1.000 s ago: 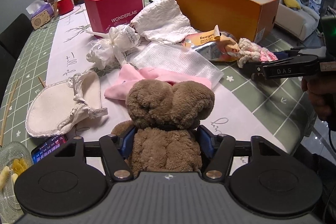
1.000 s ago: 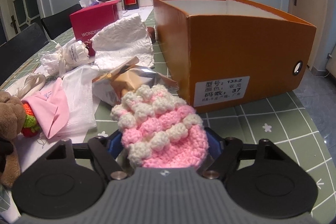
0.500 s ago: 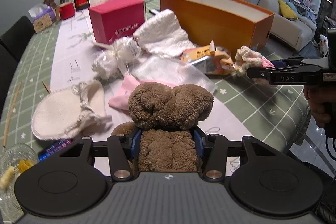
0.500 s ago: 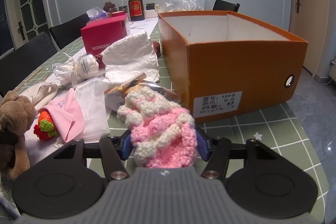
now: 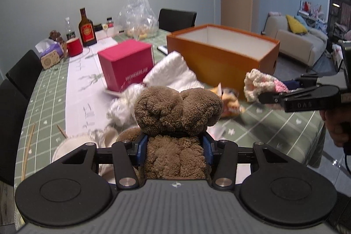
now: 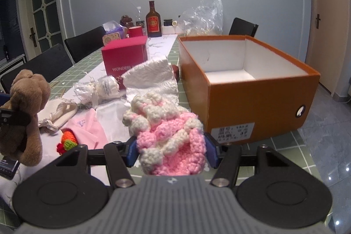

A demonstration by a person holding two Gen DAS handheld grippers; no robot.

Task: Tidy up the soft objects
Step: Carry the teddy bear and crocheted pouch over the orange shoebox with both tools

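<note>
My left gripper (image 5: pixel 174 151) is shut on a brown plush bear (image 5: pixel 175 124), which hangs above the table's near edge. My right gripper (image 6: pixel 171 152) is shut on a pink and cream crocheted piece (image 6: pixel 169 135), also off the table. The right wrist view shows the plush bear (image 6: pixel 24 106) at the far left; the left wrist view shows the crocheted piece (image 5: pixel 261 84) at the right. An open orange box (image 6: pixel 252 102) with a white, bare inside stands ahead and right of my right gripper. A white cloth (image 6: pixel 151 80), a pink cloth (image 6: pixel 87 126) and a crocheted carrot (image 6: pixel 68 142) lie on the table.
A magenta carton (image 6: pixel 125 58), a bottle (image 6: pixel 153 23), a red cup (image 6: pixel 135 31) and a clear plastic bag (image 6: pixel 201 14) stand further back. A cream pouch (image 6: pixel 59 113) and a wrapped white bundle (image 6: pixel 98 89) lie left. Black chairs (image 6: pixel 85 45) line the table's left side.
Both grippers closed tighter on their soft things and rose from the table, lifting the bear and the crocheted piece. The orange box's inside now shows.
</note>
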